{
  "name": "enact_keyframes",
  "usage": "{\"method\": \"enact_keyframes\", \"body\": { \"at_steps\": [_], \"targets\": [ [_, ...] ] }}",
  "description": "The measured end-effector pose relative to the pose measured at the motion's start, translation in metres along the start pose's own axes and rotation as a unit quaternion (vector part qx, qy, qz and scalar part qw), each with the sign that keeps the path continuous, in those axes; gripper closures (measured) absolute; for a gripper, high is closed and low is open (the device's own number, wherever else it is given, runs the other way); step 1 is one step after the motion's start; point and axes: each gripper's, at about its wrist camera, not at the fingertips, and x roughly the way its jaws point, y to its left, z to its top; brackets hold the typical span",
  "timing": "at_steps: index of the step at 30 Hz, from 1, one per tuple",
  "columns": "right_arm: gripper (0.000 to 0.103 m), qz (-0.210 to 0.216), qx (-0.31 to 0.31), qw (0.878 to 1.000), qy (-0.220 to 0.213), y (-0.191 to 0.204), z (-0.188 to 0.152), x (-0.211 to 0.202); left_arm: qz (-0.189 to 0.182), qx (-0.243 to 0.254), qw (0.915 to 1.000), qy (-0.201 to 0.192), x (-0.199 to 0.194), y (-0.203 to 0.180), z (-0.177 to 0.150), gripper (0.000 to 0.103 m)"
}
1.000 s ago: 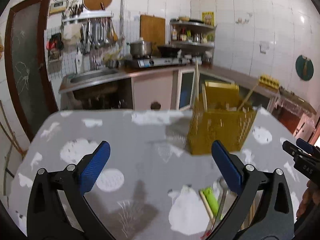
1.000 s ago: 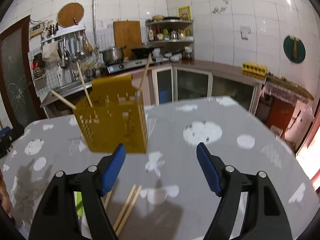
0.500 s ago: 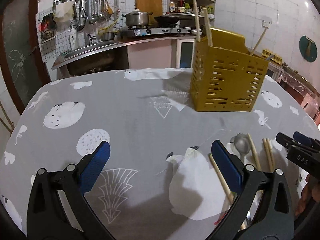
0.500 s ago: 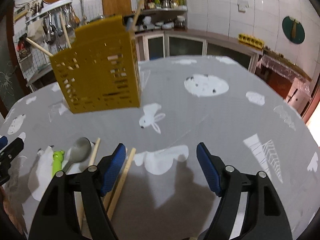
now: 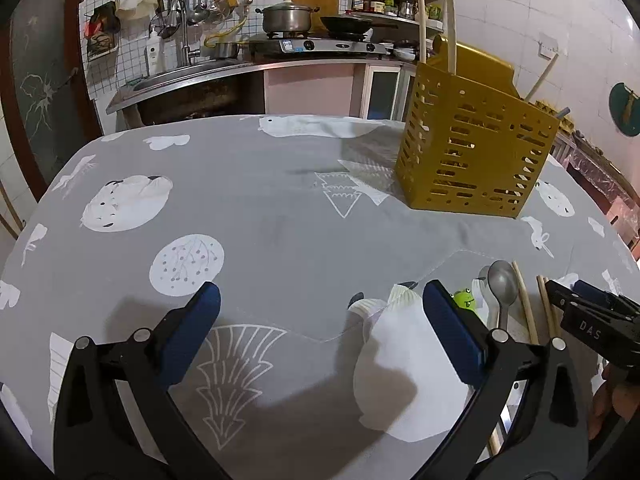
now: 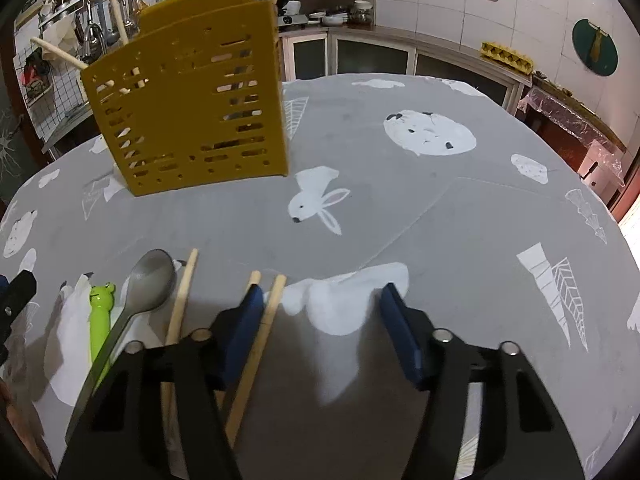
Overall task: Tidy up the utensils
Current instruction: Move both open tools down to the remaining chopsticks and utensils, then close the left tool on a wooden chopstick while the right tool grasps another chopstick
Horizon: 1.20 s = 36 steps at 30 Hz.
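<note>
A yellow slotted utensil holder [image 5: 474, 160] [image 6: 188, 120] stands on the grey tablecloth with chopsticks leaning in it. On the cloth lie a metal spoon [image 6: 136, 300] [image 5: 502, 284], a green frog-topped utensil [image 6: 100, 316] [image 5: 464, 298] and three wooden chopsticks [image 6: 260, 340] [image 5: 524, 304]. My right gripper [image 6: 322, 300] is open low over the cloth; one chopstick lies between its fingers by the left pad, another under that pad. It also shows in the left wrist view [image 5: 592, 320]. My left gripper [image 5: 320, 316] is open and empty, left of the spoon.
The round table's cloth [image 5: 260, 220] has white animal prints. Behind it are a kitchen counter with a sink [image 5: 188, 76], a stove with a pot [image 5: 286, 20] and shelves. White tiled walls lie to the right.
Both grippers have come down and forward toward the cloth. The right gripper now straddles a chopstick, and the holder looks nearer in both views.
</note>
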Motion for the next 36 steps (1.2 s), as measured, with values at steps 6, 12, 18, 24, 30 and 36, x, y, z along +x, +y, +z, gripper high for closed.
{"method": "enact_keyframes", "body": {
  "at_steps": [6,12,18,24,30,36],
  "targets": [
    [0.073,-0.006,0.0,1.0,0.01,0.014,0.005,0.005,0.002,0.001,0.9999,0.011,0.003,-0.003,-0.002,0.005],
    [0.095,0.024,0.003,1.0,0.012,0.005,0.007,0.004,-0.014,0.001,0.9992,0.038,0.007,-0.011,-0.005,0.005],
    [0.097,0.024,-0.006,1.0,0.012,-0.013,0.008,0.0,-0.016,0.023,0.9975,0.065,0.012,-0.03,-0.013,0.005],
    [0.097,0.024,0.002,1.0,0.011,-0.036,0.006,-0.004,-0.019,0.03,0.9959,0.083,0.016,-0.044,-0.019,0.006],
    [0.097,0.027,0.008,1.0,0.01,-0.045,0.004,-0.004,-0.019,0.007,0.9954,0.094,0.02,-0.046,-0.019,0.012],
    [0.097,0.031,0.005,0.999,0.008,-0.045,0.004,-0.003,-0.011,0.013,0.9945,0.103,0.025,-0.053,-0.021,0.014]
  ]
}}
